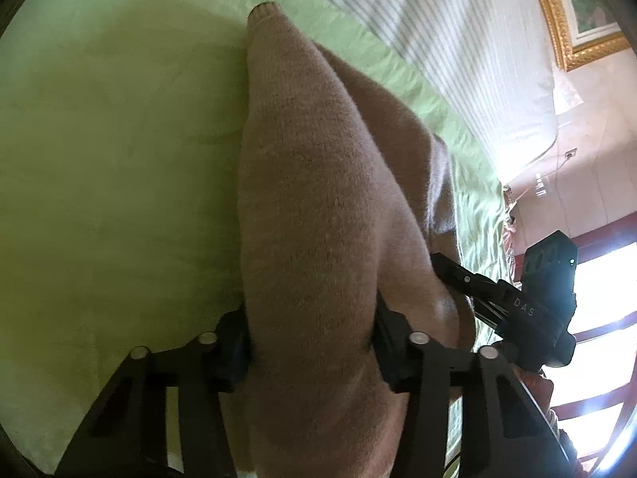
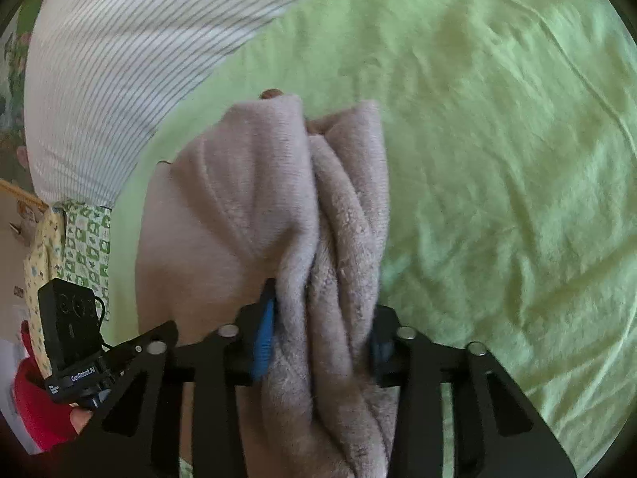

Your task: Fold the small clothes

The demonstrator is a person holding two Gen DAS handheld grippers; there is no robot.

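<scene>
Left gripper (image 1: 314,352) is clamped on the tan knit garment (image 1: 310,207), one black finger (image 1: 235,352) pressed against its left side, the other against its right, thick fabric bunched between them. The knit rises straight ahead in a long rounded fold, ending at a ribbed cuff (image 1: 262,10) at the top. More of it drapes off to the right and down onto the green bedsheet (image 1: 111,167). Beyond the sheet lies a white striped pillow (image 1: 450,40). The right gripper (image 1: 513,302) sits just beside the cloth, low right, nose tucked against the fabric. A gold picture frame (image 1: 565,32) hangs on the wall, bright window (image 1: 601,326) at far right.
</scene>
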